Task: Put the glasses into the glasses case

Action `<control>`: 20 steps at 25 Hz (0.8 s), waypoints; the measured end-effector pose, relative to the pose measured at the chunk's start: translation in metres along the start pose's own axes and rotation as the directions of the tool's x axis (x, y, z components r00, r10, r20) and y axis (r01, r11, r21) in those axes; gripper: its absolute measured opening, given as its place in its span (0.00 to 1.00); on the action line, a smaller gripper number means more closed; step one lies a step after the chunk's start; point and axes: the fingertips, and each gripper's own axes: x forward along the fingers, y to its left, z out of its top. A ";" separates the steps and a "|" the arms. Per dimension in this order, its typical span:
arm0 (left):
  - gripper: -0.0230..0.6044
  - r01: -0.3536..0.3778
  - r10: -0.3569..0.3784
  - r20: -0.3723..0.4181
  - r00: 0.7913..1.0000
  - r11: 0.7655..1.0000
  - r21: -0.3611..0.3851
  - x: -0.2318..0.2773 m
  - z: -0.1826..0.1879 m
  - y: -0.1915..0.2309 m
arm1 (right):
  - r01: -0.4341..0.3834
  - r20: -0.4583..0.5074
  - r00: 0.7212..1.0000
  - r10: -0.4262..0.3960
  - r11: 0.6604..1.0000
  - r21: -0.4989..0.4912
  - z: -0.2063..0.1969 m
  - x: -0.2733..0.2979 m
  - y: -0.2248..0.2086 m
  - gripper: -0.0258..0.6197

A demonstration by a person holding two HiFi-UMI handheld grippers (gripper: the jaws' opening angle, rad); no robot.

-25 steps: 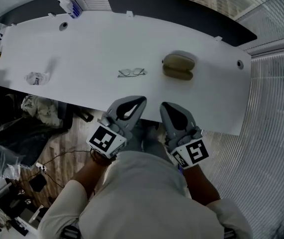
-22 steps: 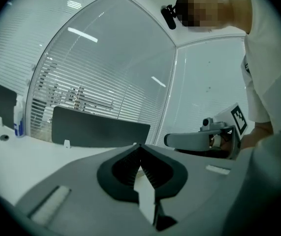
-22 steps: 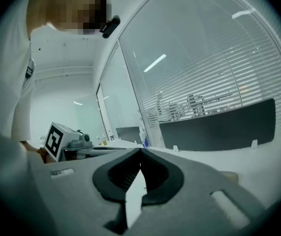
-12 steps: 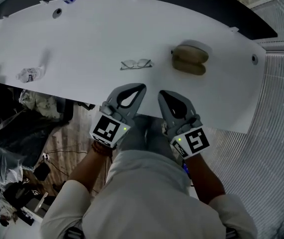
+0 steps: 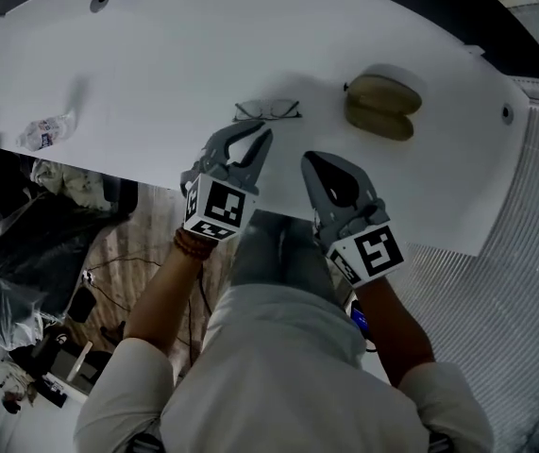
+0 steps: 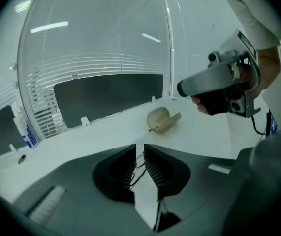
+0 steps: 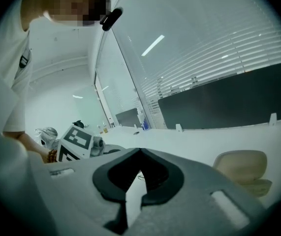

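Thin wire-framed glasses (image 5: pixel 267 111) lie on the white table (image 5: pixel 156 74). To their right sits the tan glasses case (image 5: pixel 382 107), open like a clamshell; it also shows in the left gripper view (image 6: pixel 161 118) and the right gripper view (image 7: pixel 243 171). My left gripper (image 5: pixel 261 136) hovers just short of the glasses, and its jaws are opening with a narrow gap (image 6: pixel 140 150) and nothing pressed between them. The glasses' wire (image 6: pixel 139 170) shows through that gap. My right gripper (image 5: pixel 309 159) is shut and empty over the table's near edge, its tips meeting (image 7: pixel 140 150).
A crumpled clear wrapper (image 5: pixel 42 132) lies at the table's left end. Cable holes (image 5: pixel 100 0) (image 5: pixel 506 114) mark both ends. Dark bags and cables (image 5: pixel 33 243) clutter the floor under the left side. A dark panel (image 6: pixel 106 95) runs behind the table.
Both grippers have moved forward and down over the table's near edge. The left one has reached close to the glasses, rolled, and its jaws have parted. The right stays shut.
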 end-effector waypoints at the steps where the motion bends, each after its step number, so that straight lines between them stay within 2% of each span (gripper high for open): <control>1: 0.12 -0.004 0.005 -0.025 1.000 0.999 0.044 0.006 -0.007 0.002 | -0.001 -0.003 1.000 0.001 1.000 0.003 -0.002 0.002 -0.002 0.04; 5: 0.15 0.004 0.026 -0.132 0.991 0.974 0.225 0.030 -0.037 0.007 | -0.003 -0.011 1.000 0.003 1.000 0.019 -0.012 0.007 -0.007 0.04; 10: 0.18 0.050 0.041 -0.223 0.974 0.920 0.388 0.053 -0.061 0.008 | 0.007 -0.018 1.000 -0.006 0.999 0.040 -0.019 0.008 -0.012 0.04; 15: 0.19 0.092 0.042 -0.268 0.962 0.879 0.468 0.067 -0.071 0.005 | 0.022 -0.014 1.000 -0.021 0.998 0.058 -0.024 0.006 -0.019 0.04; 20: 0.19 0.116 0.048 -0.302 0.952 0.857 0.502 0.073 -0.081 0.002 | 0.028 -0.009 1.000 -0.028 0.997 0.066 -0.027 0.004 -0.021 0.04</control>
